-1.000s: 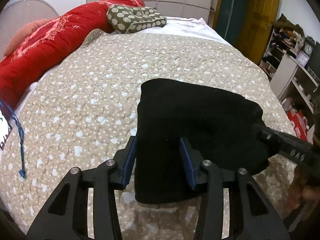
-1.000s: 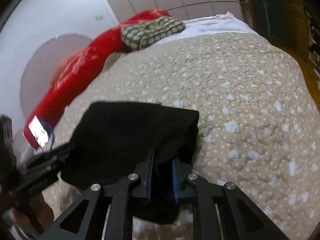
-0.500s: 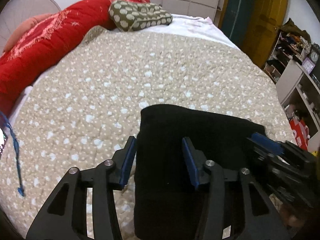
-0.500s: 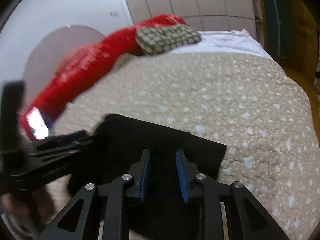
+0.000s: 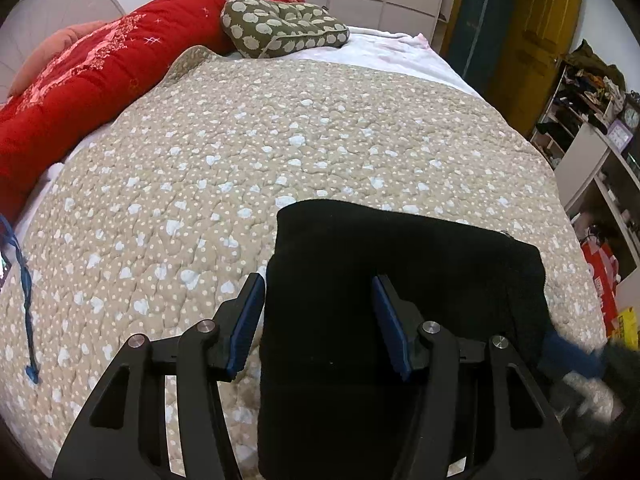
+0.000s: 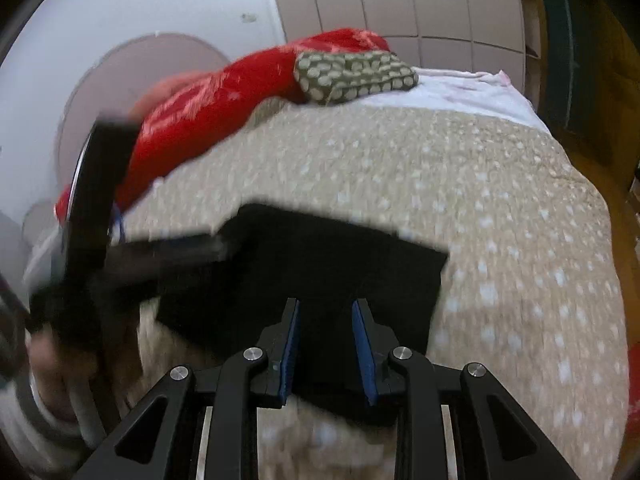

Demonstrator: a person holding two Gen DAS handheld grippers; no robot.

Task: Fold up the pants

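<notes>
**Folded pants lie on quilted bed, both tools open**

Black pants (image 5: 400,280), folded into a compact block, rest on the near right part of a beige spotted quilt (image 5: 240,160) covering the bed. The left hand-held gripper (image 5: 318,322) hangs spread wide over the near left edge of the pants, grasping nothing. The right hand-held gripper (image 6: 326,344) is also parted and empty. A red duvet (image 5: 80,80) and green patterned cushion (image 5: 280,26) lie at the far side. No legible writing shows.
</notes>
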